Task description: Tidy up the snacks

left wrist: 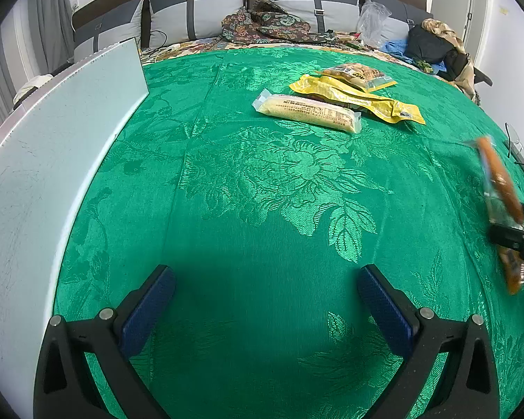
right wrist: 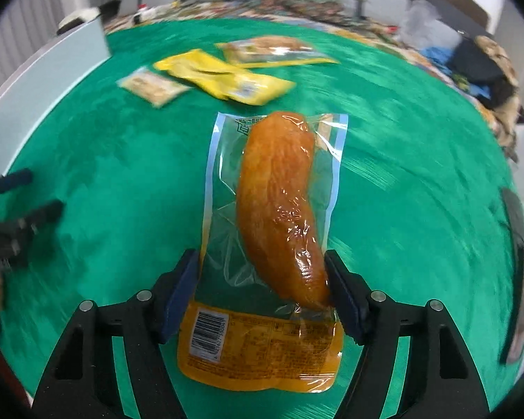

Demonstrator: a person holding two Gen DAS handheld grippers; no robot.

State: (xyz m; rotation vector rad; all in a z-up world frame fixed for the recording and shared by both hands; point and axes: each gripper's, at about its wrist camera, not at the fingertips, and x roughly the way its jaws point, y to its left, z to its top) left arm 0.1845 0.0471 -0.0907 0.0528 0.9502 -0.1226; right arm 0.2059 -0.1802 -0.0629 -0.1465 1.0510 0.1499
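Bed cover [left wrist: 262,181]: green floral brocade spread across the whole work surface.
White board [left wrist: 52,160]: leans along the cover's left edge.
Pillows [left wrist: 195,10]: grey, lined up against the headboard at the back.
Patterned cloth [left wrist: 269,24]: bunched in front of the pillows.
Yellow packet [left wrist: 356,99]: lies flat toward the far side, its end tucked under the cookie bag [left wrist: 356,73].
Cake bar [left wrist: 307,111]: clear wrapper, touching the yellow packet's near edge.
Sausage pouch [right wrist: 279,216]: clear with an orange printed end, lengthwise between the right gripper's pads, above the cover.
Right gripper [right wrist: 262,289]: blue pads pressing both edges of the pouch.
Left gripper [left wrist: 265,310]: jaws wide apart, nothing between them, over bare cover.
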